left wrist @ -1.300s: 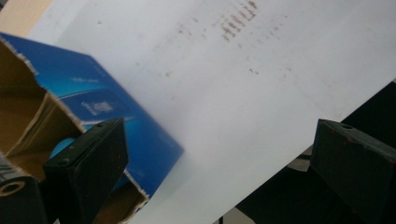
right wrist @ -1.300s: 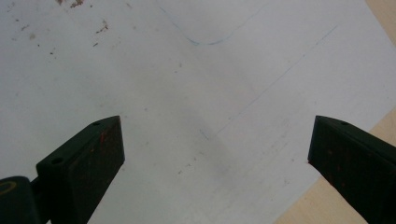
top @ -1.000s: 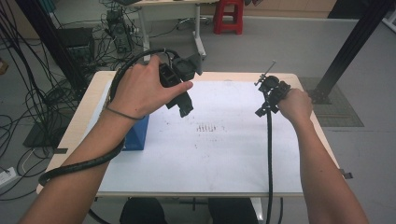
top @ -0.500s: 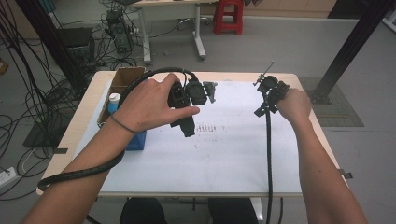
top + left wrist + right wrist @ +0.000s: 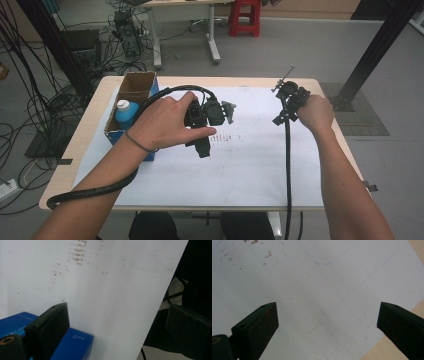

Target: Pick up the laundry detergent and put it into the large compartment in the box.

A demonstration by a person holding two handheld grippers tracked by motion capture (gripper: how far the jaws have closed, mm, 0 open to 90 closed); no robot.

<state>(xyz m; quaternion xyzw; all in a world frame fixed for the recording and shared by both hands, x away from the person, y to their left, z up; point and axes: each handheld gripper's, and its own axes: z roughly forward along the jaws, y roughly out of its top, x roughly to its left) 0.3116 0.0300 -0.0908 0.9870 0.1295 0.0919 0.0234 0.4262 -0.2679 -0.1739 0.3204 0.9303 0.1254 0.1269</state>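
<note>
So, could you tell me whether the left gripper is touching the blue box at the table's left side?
Apart. In the high view the left gripper hangs over the white paper sheet, right of the blue box, jaws open and empty.

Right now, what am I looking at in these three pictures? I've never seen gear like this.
A person sits at a table covered with white paper, holding a tool in each hand. The left hand-held gripper and the right hand-held gripper are black two-jaw clamps trailing cables. One picture is taken from above; the other two come from cameras riding on each gripper, looking along its jaws. Both sets of jaws stand wide apart and hold nothing. At the table's left stands a cardboard box with a blue bottle inside.
</note>
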